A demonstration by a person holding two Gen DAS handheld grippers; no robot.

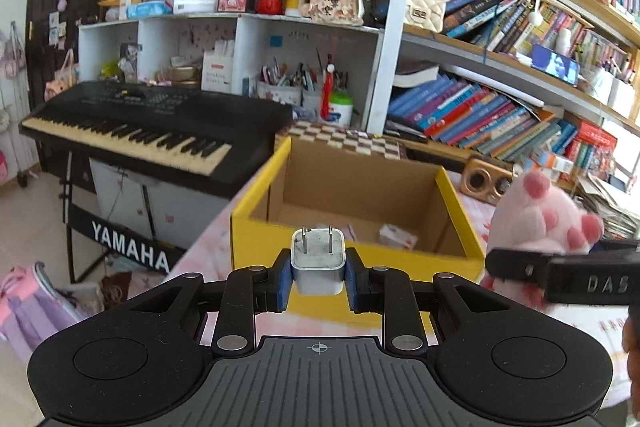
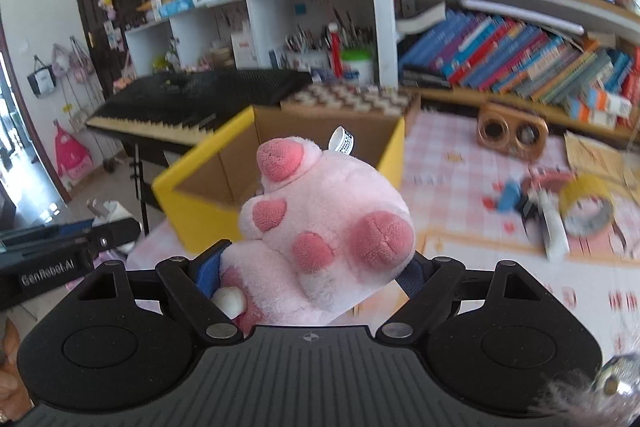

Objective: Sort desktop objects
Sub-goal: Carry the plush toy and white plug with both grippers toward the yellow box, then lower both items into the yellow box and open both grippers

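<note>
My left gripper (image 1: 318, 277) is shut on a white plug adapter (image 1: 318, 261), its prongs pointing up, just before the near wall of a yellow cardboard box (image 1: 352, 259). The box lies open with a small white-and-red packet (image 1: 398, 235) on its floor. My right gripper (image 2: 316, 271) is shut on a pink plush paw (image 2: 324, 227), held wide by its bulk, with the yellow box (image 2: 192, 203) behind and to the left. The plush paw (image 1: 548, 223) and the right gripper's finger (image 1: 520, 269) appear at the right of the left wrist view.
A black keyboard (image 1: 132, 131) on a stand is left of the box. A checkered board (image 1: 348, 139) and bookshelves (image 1: 480, 115) lie behind. On the pink checked tablecloth (image 2: 460, 187) sit a wooden speaker (image 2: 512, 135), a tape roll (image 2: 588, 211) and small clutter (image 2: 532, 199).
</note>
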